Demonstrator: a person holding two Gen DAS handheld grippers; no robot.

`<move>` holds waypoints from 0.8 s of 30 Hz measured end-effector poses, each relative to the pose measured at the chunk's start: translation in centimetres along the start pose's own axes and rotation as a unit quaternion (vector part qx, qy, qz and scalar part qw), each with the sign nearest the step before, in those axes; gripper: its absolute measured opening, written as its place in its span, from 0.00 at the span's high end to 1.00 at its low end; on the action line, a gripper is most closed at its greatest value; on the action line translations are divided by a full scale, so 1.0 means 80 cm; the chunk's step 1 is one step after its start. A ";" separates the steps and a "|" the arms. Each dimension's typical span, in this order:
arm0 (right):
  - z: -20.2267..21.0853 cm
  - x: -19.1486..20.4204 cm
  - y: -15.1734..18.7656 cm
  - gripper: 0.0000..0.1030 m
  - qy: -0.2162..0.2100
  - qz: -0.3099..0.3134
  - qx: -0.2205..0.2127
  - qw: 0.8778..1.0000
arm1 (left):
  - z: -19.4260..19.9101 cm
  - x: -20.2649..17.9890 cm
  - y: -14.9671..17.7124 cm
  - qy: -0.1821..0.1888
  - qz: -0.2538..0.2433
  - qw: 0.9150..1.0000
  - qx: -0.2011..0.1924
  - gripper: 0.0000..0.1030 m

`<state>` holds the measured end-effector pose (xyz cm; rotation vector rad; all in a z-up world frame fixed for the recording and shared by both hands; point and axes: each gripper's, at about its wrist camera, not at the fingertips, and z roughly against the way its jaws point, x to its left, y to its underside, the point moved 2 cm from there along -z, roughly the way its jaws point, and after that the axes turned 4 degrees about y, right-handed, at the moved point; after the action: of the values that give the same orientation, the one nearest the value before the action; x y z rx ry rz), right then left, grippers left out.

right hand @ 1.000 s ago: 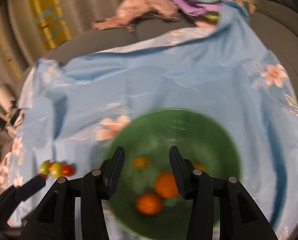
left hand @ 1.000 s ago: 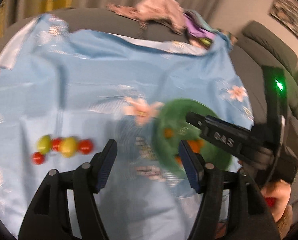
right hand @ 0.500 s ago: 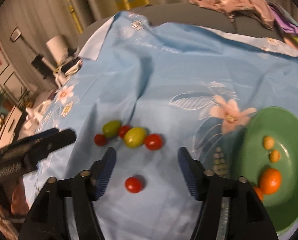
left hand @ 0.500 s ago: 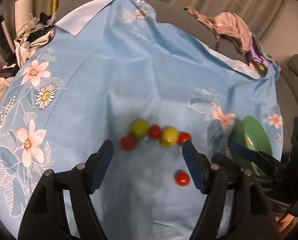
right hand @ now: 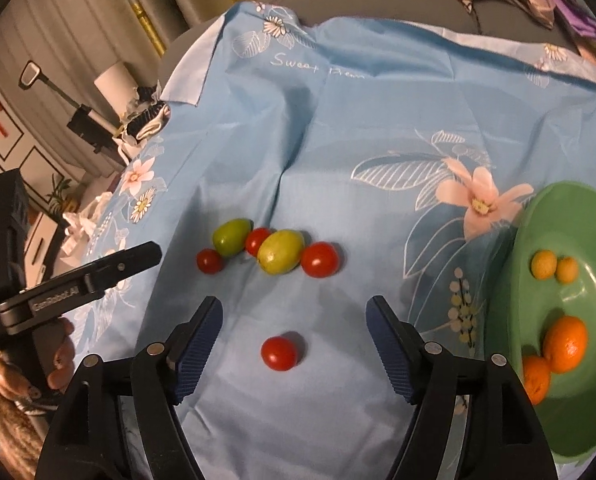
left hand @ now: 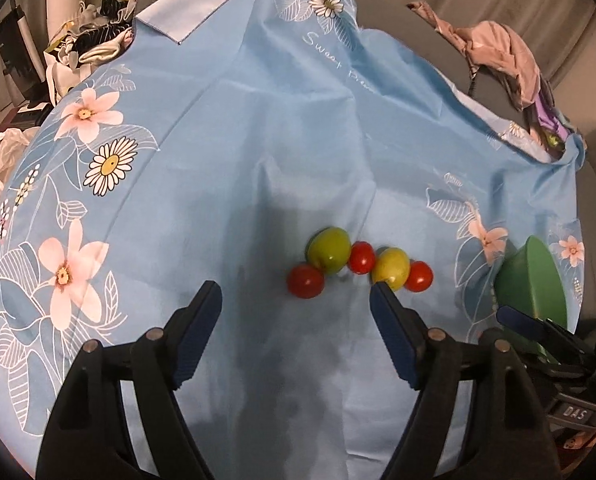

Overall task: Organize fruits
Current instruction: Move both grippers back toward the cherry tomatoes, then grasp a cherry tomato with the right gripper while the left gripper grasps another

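Observation:
A row of fruit lies on the blue flowered cloth [left hand: 258, 140]: two green plums [left hand: 329, 249] [left hand: 391, 268] and three red tomatoes [left hand: 305, 281]. The same row [right hand: 280, 251] shows in the right wrist view. A lone red tomato [right hand: 279, 353] lies nearer, between the fingers of my open right gripper [right hand: 294, 320]. My left gripper [left hand: 296, 304] is open and empty, just short of the row. A green plate [right hand: 577, 420] at the right holds two oranges [right hand: 565, 344] and two small yellow fruits [right hand: 543, 264].
The green plate's edge [left hand: 531, 284] shows at the right of the left wrist view, with the right gripper's body below it. Crumpled clothes [left hand: 497, 52] lie at the back right. Clutter and bags [left hand: 90, 40] sit off the cloth's far left edge.
Both grippers have swung left, away from the green plate and toward the fruit row. The lone tomato now lies between the right gripper's fingers. Both stay open.

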<state>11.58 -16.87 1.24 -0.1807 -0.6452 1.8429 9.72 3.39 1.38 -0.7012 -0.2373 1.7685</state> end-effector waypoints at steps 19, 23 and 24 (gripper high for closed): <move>-0.064 0.037 0.030 0.28 0.015 0.057 0.072 0.996 | -0.075 0.000 -0.003 0.014 0.002 0.998 0.054 0.57; -0.068 0.041 0.032 0.36 0.032 0.075 0.067 0.994 | -0.079 0.000 -0.004 0.012 0.000 0.999 0.051 0.64; -0.069 0.041 0.033 0.39 0.035 0.078 0.067 0.994 | -0.079 -0.001 -0.003 0.011 -0.002 0.999 0.049 0.65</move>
<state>10.54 -12.57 -4.13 -0.2112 -0.4665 2.0142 13.57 2.20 -3.55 -0.6502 -0.1356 1.7560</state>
